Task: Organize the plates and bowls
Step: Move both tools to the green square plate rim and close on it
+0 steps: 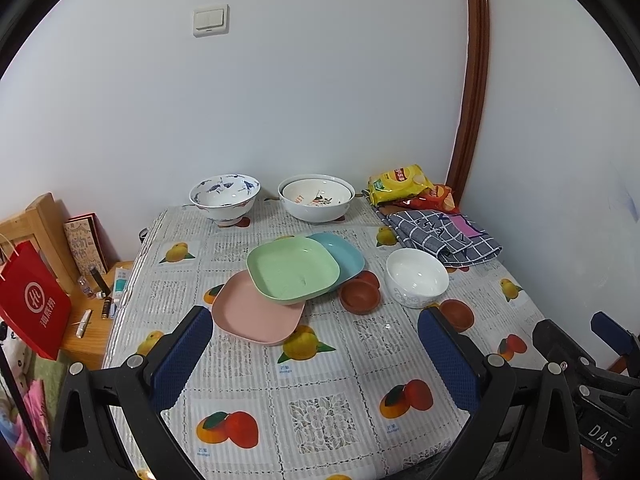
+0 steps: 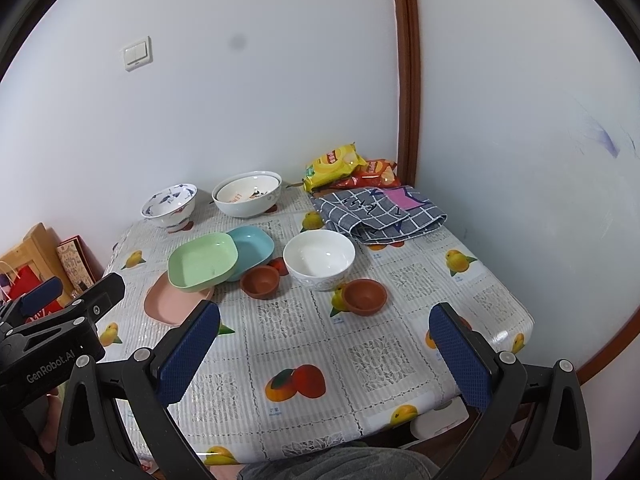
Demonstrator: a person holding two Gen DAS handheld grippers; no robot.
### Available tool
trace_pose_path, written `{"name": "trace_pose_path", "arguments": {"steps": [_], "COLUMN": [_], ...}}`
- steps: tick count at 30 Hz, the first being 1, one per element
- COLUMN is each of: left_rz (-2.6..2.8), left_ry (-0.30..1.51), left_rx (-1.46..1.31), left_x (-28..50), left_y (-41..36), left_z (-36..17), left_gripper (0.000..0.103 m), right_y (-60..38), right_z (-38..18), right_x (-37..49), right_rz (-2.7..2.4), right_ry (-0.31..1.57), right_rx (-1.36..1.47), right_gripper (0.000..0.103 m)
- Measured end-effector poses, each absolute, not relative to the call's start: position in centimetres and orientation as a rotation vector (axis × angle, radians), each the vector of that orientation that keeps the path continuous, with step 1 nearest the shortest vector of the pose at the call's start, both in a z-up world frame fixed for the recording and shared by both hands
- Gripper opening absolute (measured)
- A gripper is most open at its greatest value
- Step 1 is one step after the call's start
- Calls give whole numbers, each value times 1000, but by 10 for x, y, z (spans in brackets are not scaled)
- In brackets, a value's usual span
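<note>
A green square plate (image 1: 294,270) (image 2: 202,266) lies tilted across a pink plate (image 1: 256,316) (image 2: 176,304) and a blue plate (image 1: 344,254) (image 2: 254,248) mid-table. Beside them stand two small brown bowls (image 1: 360,296) (image 1: 458,314) (image 2: 260,282) (image 2: 365,297) and a white bowl (image 1: 416,278) (image 2: 319,258). At the back sit a blue-patterned bowl (image 1: 225,198) (image 2: 170,205) and nested white bowls (image 1: 316,197) (image 2: 247,194). My left gripper (image 1: 316,330) and right gripper (image 2: 326,326) are both open over the near table, holding nothing.
Snack bags (image 1: 404,184) (image 2: 346,166) and a folded checked cloth (image 1: 442,234) (image 2: 380,210) fill the back right corner. A side table (image 1: 94,328) with a red bag (image 1: 32,300) stands left. The fruit-print tablecloth (image 1: 320,400) (image 2: 304,360) ends near me; walls bound the back and right.
</note>
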State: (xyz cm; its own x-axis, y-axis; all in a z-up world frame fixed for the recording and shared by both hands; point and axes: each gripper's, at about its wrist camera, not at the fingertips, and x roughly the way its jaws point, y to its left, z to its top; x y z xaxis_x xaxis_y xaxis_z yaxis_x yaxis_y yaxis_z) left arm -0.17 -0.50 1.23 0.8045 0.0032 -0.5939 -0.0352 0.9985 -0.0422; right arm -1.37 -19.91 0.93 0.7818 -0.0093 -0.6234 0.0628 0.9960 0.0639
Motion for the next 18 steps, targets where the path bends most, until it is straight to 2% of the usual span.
{"name": "trace_pose_path", "arguments": {"steps": [18], "left_rz": [144], "left_ry": [691], "left_rx": [-77], "left_x": [57], "left_y": [44], "left_z": [-15], "left_gripper": [103], "right_y": [-159], "right_z": [-6], "right_x": [66], "right_rz": [74], "right_ry": [691], "right_rx": [35], "right_gripper": [103]}}
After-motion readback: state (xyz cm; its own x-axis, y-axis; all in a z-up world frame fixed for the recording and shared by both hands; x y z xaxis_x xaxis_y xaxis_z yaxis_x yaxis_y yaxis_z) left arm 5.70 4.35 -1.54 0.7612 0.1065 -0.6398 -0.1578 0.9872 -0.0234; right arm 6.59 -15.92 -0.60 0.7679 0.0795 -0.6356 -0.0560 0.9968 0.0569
